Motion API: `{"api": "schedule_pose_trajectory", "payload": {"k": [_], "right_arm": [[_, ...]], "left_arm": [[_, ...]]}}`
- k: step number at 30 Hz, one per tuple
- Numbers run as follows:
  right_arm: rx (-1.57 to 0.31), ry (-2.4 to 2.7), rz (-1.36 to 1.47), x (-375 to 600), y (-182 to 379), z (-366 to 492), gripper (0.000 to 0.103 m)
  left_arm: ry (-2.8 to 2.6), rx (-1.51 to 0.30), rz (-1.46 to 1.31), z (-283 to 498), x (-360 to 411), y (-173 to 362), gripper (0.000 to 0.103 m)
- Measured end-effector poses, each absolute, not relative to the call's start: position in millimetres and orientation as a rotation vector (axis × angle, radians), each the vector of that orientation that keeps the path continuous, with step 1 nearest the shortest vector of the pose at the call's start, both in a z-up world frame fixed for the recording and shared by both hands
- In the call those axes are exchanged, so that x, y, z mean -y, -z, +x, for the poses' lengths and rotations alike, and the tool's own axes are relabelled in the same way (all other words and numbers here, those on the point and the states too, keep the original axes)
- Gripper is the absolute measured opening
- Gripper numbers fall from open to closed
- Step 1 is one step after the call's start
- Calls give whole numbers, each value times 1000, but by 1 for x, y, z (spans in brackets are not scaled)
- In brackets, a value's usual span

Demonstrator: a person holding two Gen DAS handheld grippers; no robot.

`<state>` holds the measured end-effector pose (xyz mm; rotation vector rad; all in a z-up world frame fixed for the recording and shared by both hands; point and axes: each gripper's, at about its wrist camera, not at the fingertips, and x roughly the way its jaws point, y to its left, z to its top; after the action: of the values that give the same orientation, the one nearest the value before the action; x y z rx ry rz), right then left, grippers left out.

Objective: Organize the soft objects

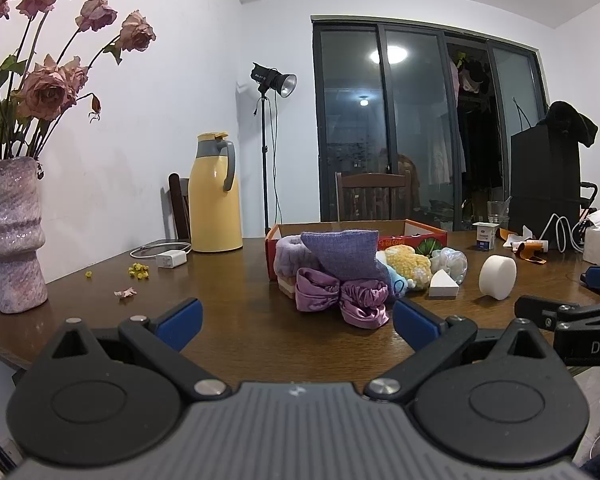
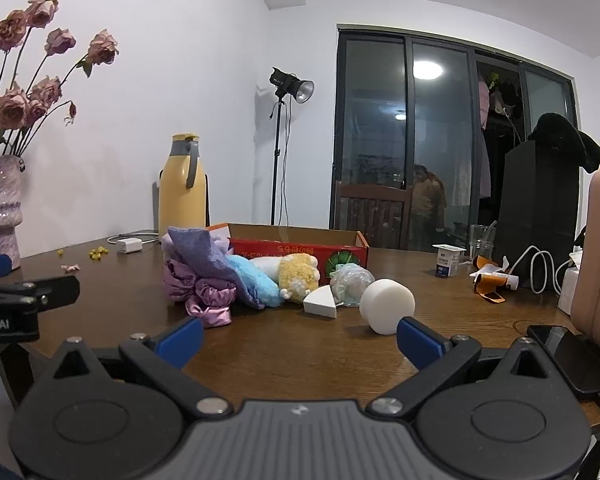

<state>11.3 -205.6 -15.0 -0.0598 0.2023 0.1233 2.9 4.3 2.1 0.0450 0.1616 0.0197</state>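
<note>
Table (image 1: 228, 336): yellow jug (image 1: 216, 194), vase (image 1: 10, 232), red box (image 2: 300, 246) behind soft pile (image 1: 340, 276) — white sponge cylinder (image 2: 386, 306) nearest. Left tongs (image 1: 296, 320), right tongs (image 2: 300, 338) — spread wide, empty.

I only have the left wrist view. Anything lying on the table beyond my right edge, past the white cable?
Observer: Yes, a dark phone lies flat near the table's right edge.
Operator: Is the right gripper holding anything?
Observer: No, the right gripper is open and empty, short of the white round sponge.
Operator: What is behind the purple cloth?
Observer: A blue plush piece lies against it.
</note>
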Motion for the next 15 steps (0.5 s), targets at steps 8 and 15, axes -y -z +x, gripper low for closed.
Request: {"api": "schedule_pose_trajectory", "payload": {"k": [8, 15], "right_arm": [[-202, -126, -65, 204, 15, 11, 103], [-201, -122, -61, 204, 15, 11, 103]], "left_arm": [[-21, -161, 44, 3, -4, -2, 103], [-18, -161, 46, 2, -4, -2, 103]]}}
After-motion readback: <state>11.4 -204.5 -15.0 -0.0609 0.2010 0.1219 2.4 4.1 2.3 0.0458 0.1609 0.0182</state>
